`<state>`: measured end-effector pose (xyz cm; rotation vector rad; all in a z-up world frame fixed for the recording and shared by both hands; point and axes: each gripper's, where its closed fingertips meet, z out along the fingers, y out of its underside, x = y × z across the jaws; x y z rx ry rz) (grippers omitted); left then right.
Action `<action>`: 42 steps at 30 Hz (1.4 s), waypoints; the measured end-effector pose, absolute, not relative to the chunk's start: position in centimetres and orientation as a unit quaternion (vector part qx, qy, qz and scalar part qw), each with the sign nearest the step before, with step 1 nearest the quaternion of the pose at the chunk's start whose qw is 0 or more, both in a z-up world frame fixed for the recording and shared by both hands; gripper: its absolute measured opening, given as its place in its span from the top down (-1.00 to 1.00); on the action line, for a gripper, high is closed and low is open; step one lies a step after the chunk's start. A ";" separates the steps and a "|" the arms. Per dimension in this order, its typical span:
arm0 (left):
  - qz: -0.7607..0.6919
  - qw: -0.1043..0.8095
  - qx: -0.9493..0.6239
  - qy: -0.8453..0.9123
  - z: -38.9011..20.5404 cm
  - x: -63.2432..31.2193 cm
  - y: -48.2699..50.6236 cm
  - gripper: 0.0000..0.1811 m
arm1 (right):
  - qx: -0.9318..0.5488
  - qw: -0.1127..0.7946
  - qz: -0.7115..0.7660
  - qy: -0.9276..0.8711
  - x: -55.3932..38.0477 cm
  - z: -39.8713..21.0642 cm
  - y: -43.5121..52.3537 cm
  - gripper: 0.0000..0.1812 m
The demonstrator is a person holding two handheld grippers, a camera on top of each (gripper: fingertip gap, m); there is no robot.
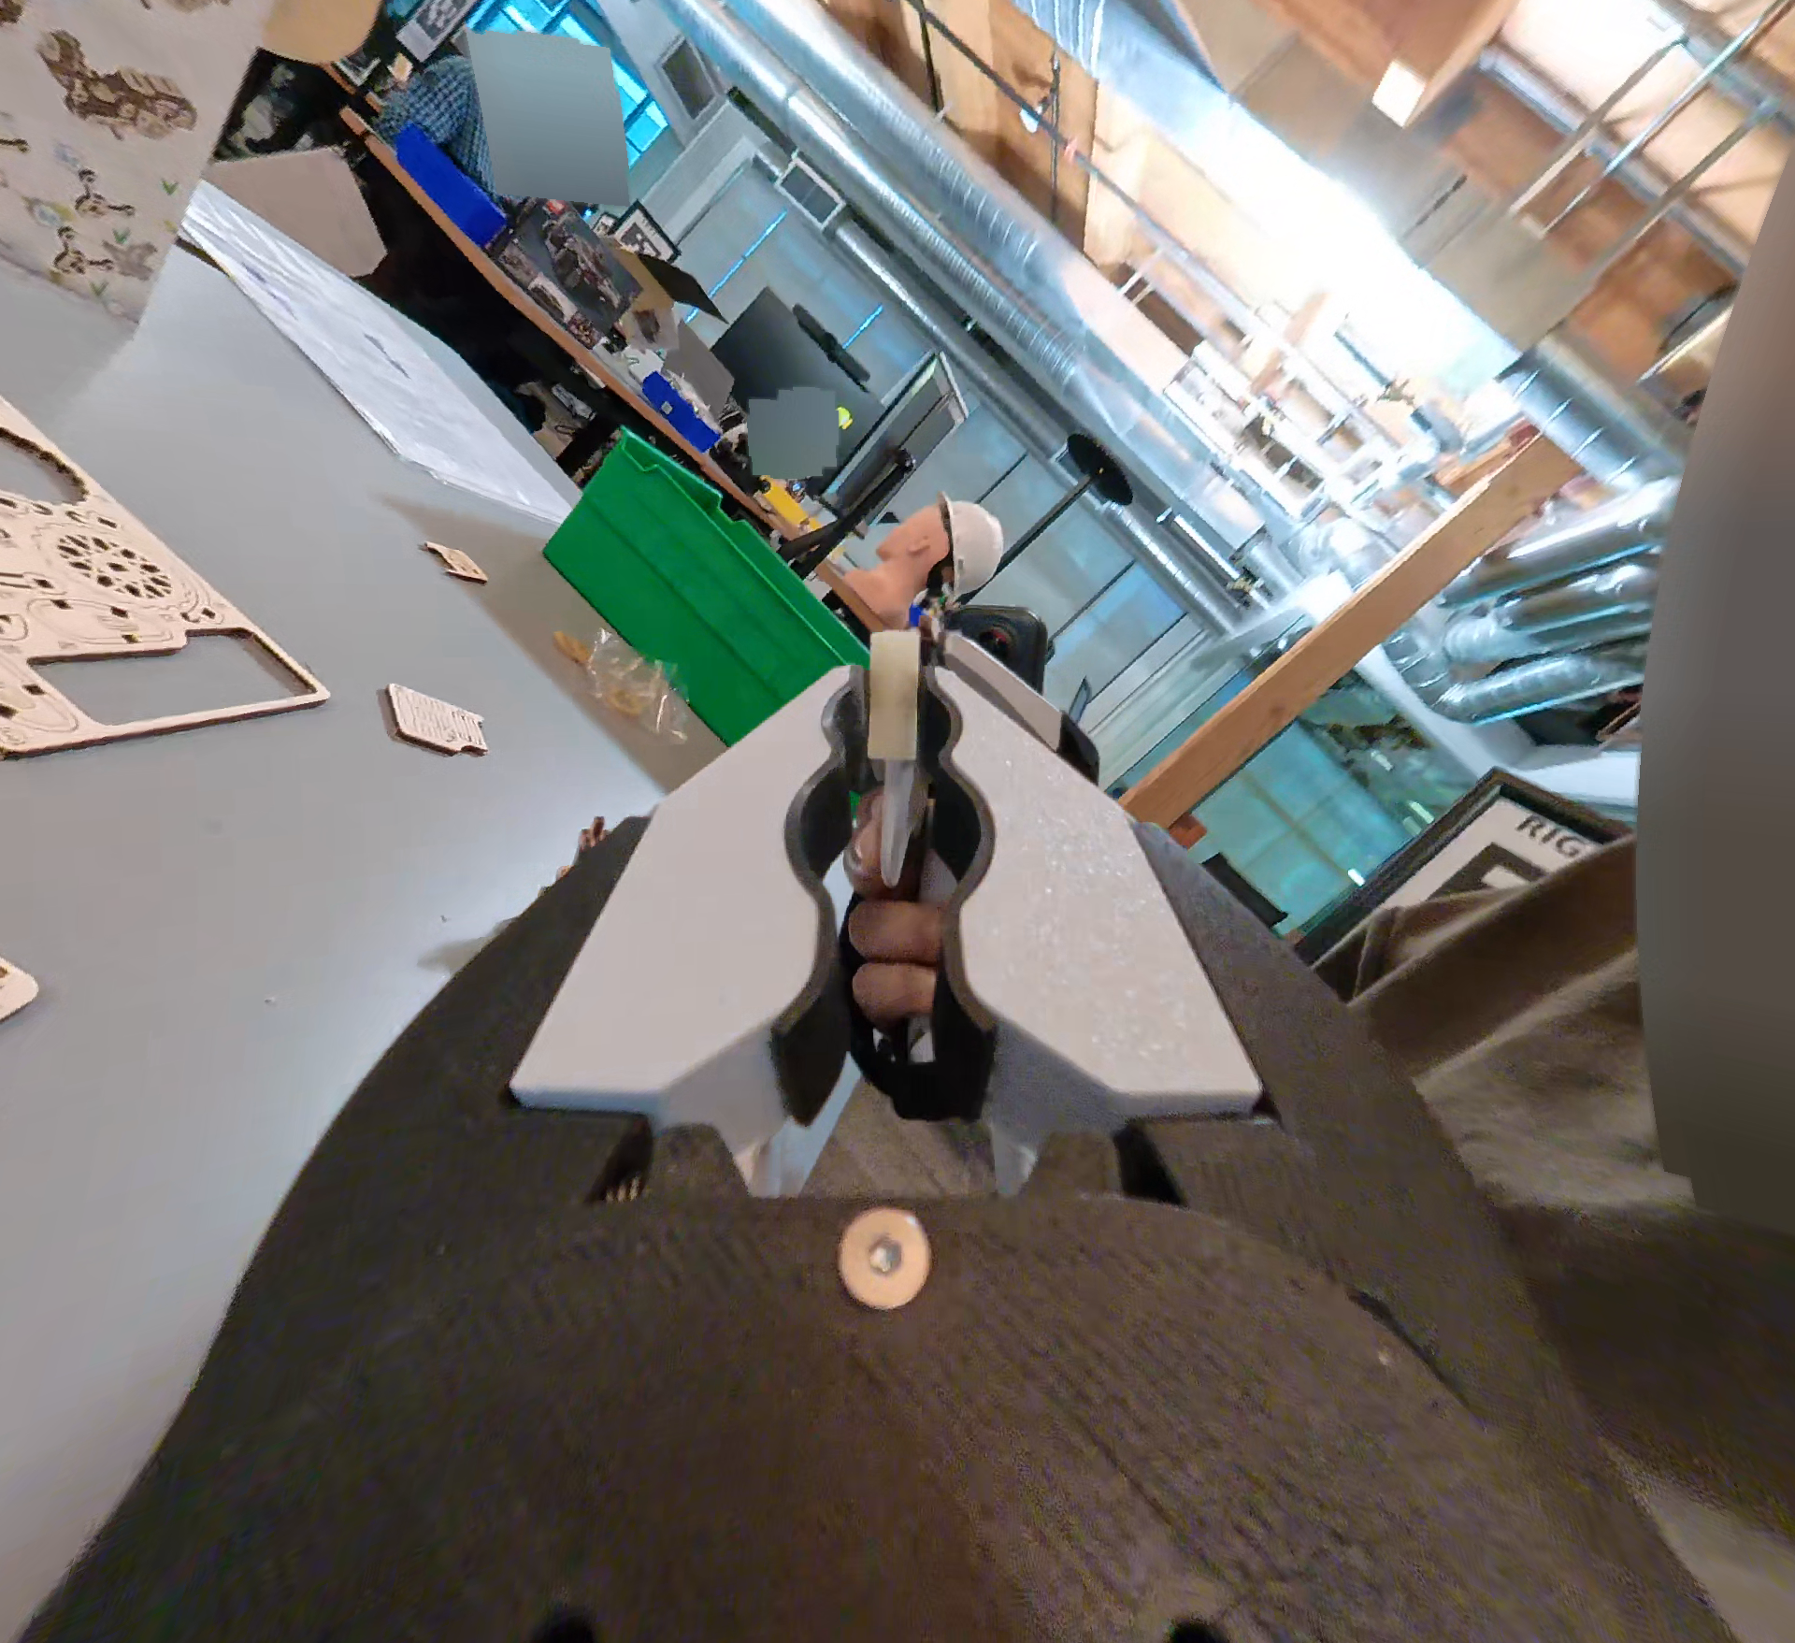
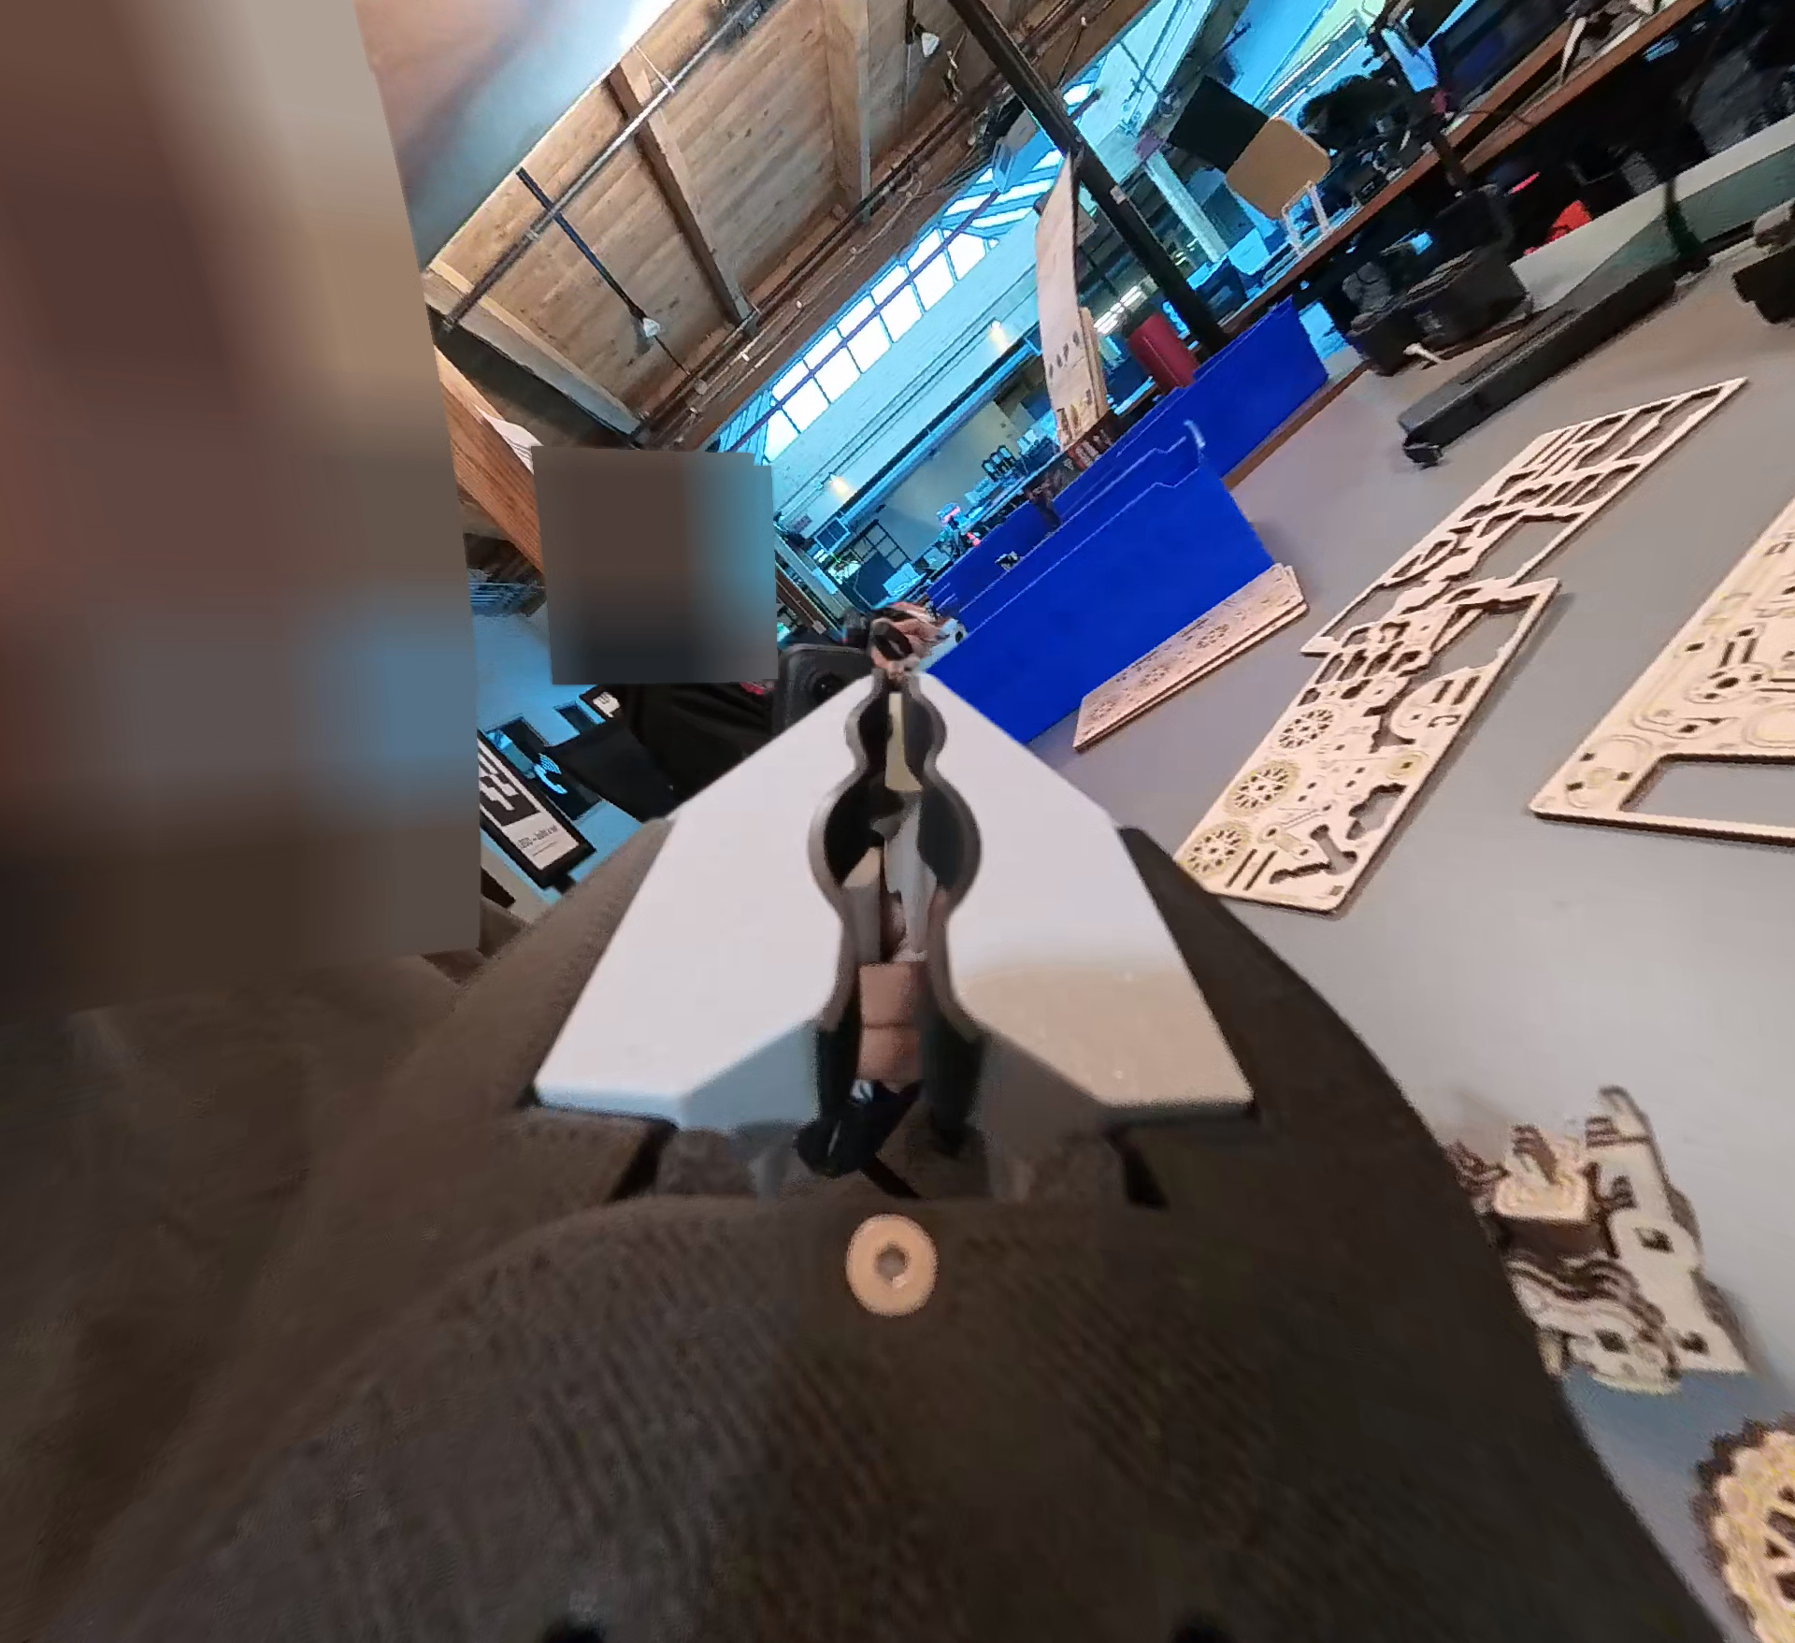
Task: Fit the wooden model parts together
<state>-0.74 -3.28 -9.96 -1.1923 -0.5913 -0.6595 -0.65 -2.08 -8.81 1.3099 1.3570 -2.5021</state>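
My two grippers face each other tip to tip above the grey table (image 1: pixel 243 868). My left gripper (image 1: pixel 901 669) is shut on a small pale cream block (image 1: pixel 894 693) at its tips. My right gripper (image 2: pixel 894 688) is shut, with a small dark and wood-coloured part (image 2: pixel 898 633) at its tips. The cream block shows through its finger gap (image 2: pixel 903 756). In the left wrist view, the right gripper (image 1: pixel 991 683) stands just behind the block, and the hand (image 1: pixel 894 945) holding it shows through the gap. How the two pieces meet is hidden.
Laser-cut wooden sheets (image 1: pixel 126 615) (image 2: pixel 1408 673) lie flat on the table, with loose small pieces (image 1: pixel 437 717), a plastic bag (image 1: pixel 631 683) and a built wooden model (image 2: pixel 1603 1256). A green bin (image 1: pixel 680 586) and blue bins (image 2: pixel 1117 596) stand at the far edge. A printed booklet (image 1: pixel 97 61) stands at the left. The grippers are tip to tip, or close to it.
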 end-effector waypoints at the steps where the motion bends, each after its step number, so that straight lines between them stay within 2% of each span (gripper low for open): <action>1: -0.308 0.737 -0.538 -0.271 -9.9 -0.8 -3.4 0.92 | 0.418 -0.003 -0.795 0.439 -0.7 -8.8 -2.2 1.00; 14: -0.307 0.727 -0.554 -0.265 -10.5 -0.3 -3.0 0.92 | 0.423 -0.048 -0.755 0.499 -0.7 -9.6 -2.9 1.00; 25: -0.243 0.727 -0.593 -0.246 -10.9 -0.5 -2.8 0.92 | 0.430 -0.018 -0.755 0.495 -0.7 -9.9 -2.8 1.00; 42: -0.174 0.719 -0.634 -0.224 -11.3 -0.7 -2.8 0.92 | 0.425 -0.047 -0.732 0.530 -0.7 -10.3 -2.8 0.99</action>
